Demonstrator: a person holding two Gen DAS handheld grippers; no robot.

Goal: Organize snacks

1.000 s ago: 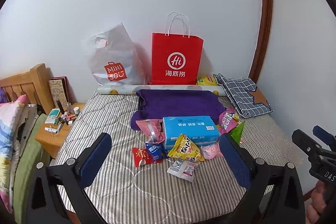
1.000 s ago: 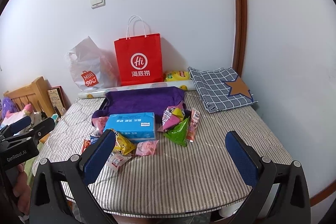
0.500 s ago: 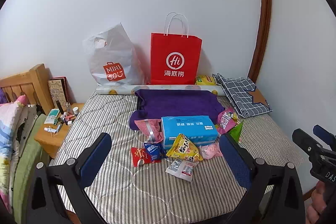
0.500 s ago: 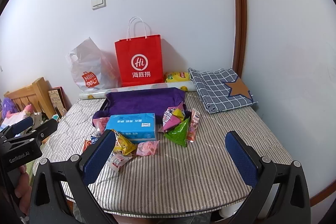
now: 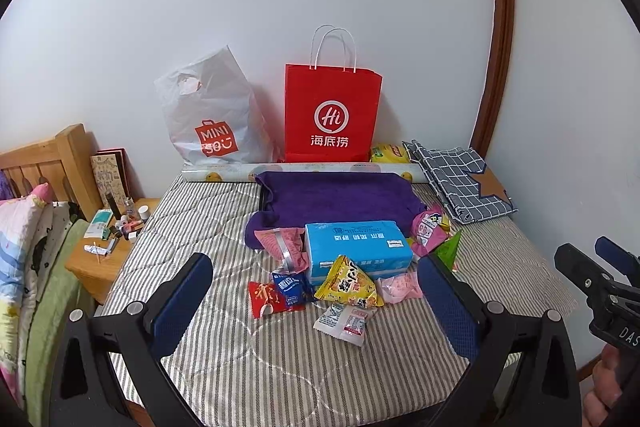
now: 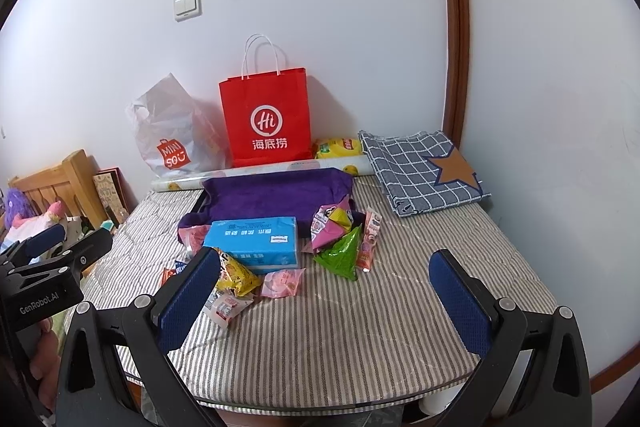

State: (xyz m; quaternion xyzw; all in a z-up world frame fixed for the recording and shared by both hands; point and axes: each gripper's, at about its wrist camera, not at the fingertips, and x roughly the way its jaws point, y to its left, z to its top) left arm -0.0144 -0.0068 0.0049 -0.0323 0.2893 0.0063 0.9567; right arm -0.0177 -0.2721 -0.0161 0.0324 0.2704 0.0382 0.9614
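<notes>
The near strip of the striped mattress (image 6: pixel 360 339) lies bare, as does its right side. Mid-bed, snack packets (image 5: pixel 348 285) crowd around a blue tissue box (image 5: pixel 356 247). Behind, a purple towel (image 5: pixel 340 195), then a red paper bag (image 5: pixel 332 115) and a white plastic bag (image 5: pixel 208 119) against the wall.
</notes>
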